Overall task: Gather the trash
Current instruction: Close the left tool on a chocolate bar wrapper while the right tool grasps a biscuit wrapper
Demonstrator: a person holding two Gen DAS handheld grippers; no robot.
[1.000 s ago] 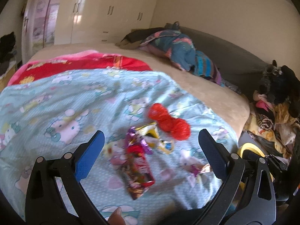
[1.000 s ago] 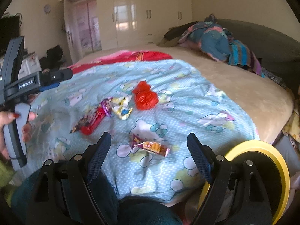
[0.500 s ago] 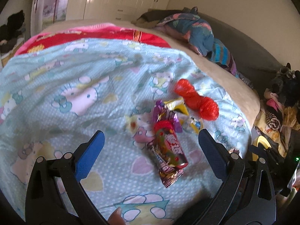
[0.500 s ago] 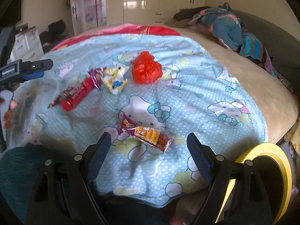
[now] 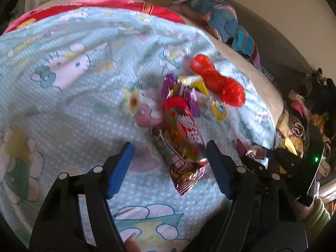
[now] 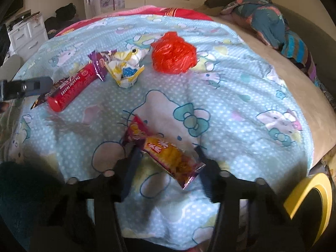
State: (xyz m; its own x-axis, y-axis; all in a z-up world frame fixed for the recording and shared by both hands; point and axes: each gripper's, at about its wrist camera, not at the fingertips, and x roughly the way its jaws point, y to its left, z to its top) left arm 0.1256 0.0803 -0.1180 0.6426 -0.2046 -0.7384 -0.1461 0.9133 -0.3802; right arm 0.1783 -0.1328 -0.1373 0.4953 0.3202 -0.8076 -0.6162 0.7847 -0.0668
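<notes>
A: Left wrist view. left gripper (image 5: 169, 151) jaws partway apart and closing, blue pads on either side of the long red-and-gold foil snack packet (image 5: 182, 145). Packet lies flat on the pale blue cartoon-print bedsheet (image 5: 73, 109), long axis running away from the tool, slightly skewed. Pads not touching it yet, though blur makes that hard to call.

B: Other trash?

A: Crumpled red plastic bag (image 5: 218, 84) and yellow-white torn wrapper (image 5: 212, 103) lie beyond it.

B: Right wrist view?

A: right gripper (image 6: 166, 157) jaws narrowing too, orange-and-purple biscuit wrapper (image 6: 166, 153) between them, lying diagonally across the gap. No contact visible. Yellow-rimmed black bin (image 6: 308, 201) sits off the bed edge, nearer the right hand.
</notes>
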